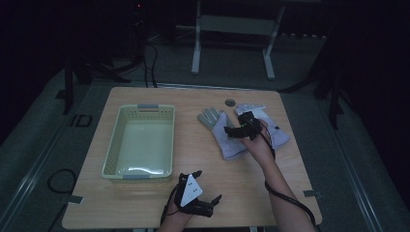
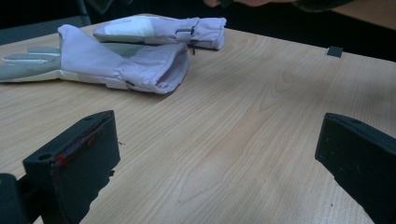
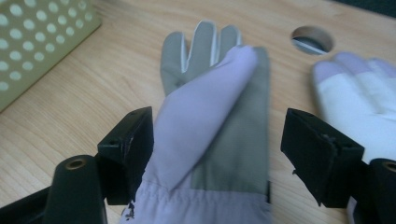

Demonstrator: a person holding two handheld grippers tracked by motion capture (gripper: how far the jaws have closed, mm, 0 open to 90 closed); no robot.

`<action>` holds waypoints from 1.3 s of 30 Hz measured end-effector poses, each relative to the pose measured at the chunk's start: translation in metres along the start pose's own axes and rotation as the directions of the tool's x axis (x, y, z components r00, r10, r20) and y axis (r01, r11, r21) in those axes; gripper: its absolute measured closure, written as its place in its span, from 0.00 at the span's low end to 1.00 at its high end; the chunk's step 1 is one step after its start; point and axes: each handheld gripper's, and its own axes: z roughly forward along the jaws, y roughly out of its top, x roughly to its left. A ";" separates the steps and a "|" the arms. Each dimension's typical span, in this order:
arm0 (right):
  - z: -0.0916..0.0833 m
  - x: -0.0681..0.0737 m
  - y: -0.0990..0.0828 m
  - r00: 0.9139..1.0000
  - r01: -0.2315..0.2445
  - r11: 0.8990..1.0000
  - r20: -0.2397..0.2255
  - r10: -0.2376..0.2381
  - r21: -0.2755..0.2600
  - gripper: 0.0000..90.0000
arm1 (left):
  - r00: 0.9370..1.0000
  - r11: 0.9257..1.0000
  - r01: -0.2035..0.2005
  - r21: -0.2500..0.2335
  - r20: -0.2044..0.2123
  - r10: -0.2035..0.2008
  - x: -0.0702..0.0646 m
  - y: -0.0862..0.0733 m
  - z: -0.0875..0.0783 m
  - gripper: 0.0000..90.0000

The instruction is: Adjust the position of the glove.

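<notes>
Your left tongs (image 1: 211, 193) rest wide and empty at the bench's (image 1: 241, 188) near edge. Farther on, your right tongs (image 3: 217, 140) straddle the near glove (image 3: 210, 135), not gripping yet. Next, lower, then pinch its cuff for the basket (image 1: 140, 145).

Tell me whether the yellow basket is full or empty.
Empty: in the high view the basket shows a bare floor, and both gloves lie on the table beside it.

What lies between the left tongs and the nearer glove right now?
Only bare wooden table, as the left gripper view shows: the left tongs stand open, well short of the nearer glove.
</notes>
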 end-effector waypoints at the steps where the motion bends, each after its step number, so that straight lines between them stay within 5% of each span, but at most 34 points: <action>1: 0.003 0.001 0.000 1.000 0.003 1.000 0.005 -0.003 0.006 0.29 | 1.000 1.000 -0.001 0.000 0.000 0.001 0.000 0.000 0.000 0.00; 13: 0.046 -0.001 -0.017 0.999 0.003 0.994 0.044 -0.008 0.113 0.39 | 1.000 1.000 0.002 0.000 0.005 -0.002 0.000 0.000 0.000 0.00; 21: 0.053 0.002 -0.016 1.000 -0.007 0.987 0.015 0.005 0.158 0.64 | 1.000 1.000 0.002 0.001 0.005 -0.002 0.000 0.000 0.000 0.00; 27: 0.047 0.005 -0.015 0.998 -0.052 0.990 0.027 0.049 0.133 0.92 | 1.000 1.000 0.005 0.000 0.007 -0.005 0.001 0.000 0.000 0.00; 29: 0.041 0.004 -0.013 0.995 -0.099 0.988 0.011 0.098 0.121 0.95 | 1.000 1.000 0.004 0.000 0.008 -0.004 0.000 0.000 0.000 0.00; 35: 0.012 0.015 -0.008 0.993 -0.116 0.992 0.009 0.116 0.051 0.96 | 1.000 1.000 0.003 0.000 0.006 -0.003 0.000 0.000 0.000 0.00; 39: -0.016 0.022 -0.008 0.986 -0.170 0.985 -0.003 0.170 -0.021 0.96 | 1.000 1.000 0.000 0.001 0.002 0.000 0.000 0.000 0.000 0.00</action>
